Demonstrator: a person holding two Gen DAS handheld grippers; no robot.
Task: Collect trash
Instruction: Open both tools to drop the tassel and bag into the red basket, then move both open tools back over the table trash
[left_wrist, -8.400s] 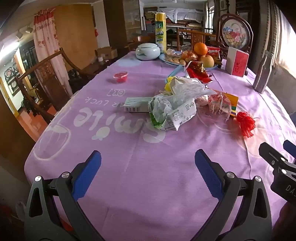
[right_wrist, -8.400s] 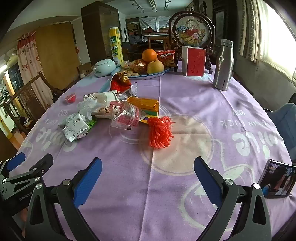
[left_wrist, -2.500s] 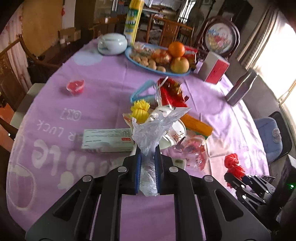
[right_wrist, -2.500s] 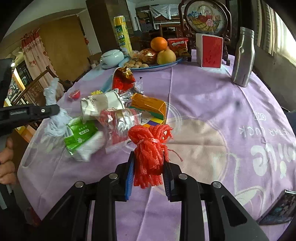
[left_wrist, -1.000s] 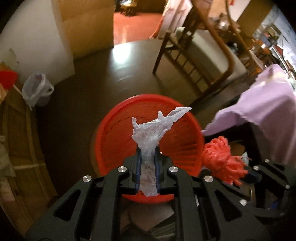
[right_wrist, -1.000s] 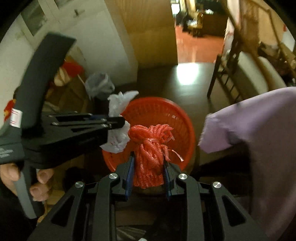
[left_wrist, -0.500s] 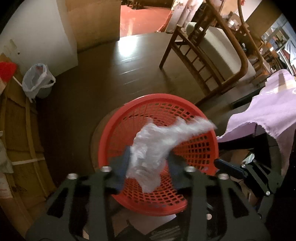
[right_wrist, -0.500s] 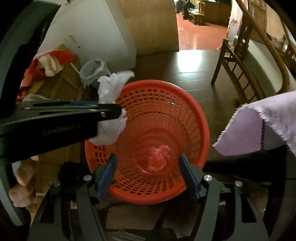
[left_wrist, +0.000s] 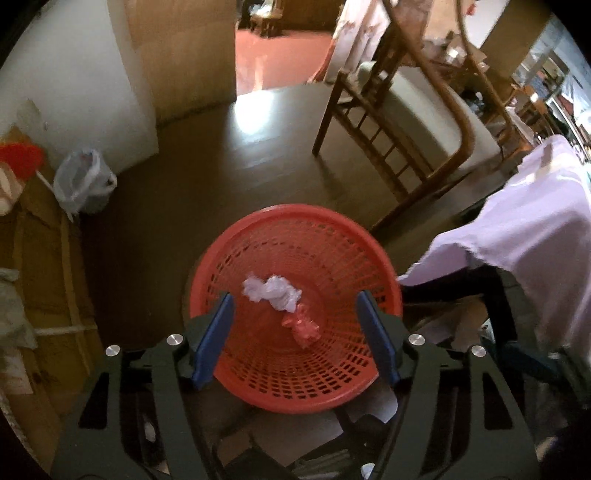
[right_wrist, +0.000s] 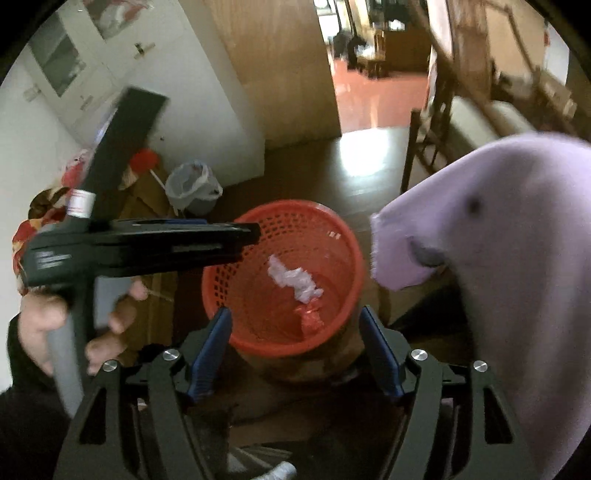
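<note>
I'm at the drop: both my left hand-held gripper (left_wrist: 295, 343) and right hand-held gripper (right_wrist: 295, 350) are opening, empty, over the red basket (left_wrist: 229, 258). The white plastic wad (left_wrist: 271, 291) and red netting (left_wrist: 301, 325) lie inside; next I'd swing toward the desk (left_wrist: 535, 229) at three o'clock for more.

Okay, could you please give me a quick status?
Both hand-held grippers opening, empty. White bag, red netting in red basket. Nothing obstructing.

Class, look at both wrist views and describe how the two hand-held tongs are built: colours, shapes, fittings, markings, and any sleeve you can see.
Both tongs, left and right, are black plastic with two angled fingers, blue ribbed pads and round silver screws. In the right wrist view the left one shows from the side: a long black body with faint pale lettering, a grey handle and a white-and-red sticker. The hand on it wears a dark sleeve.
</note>
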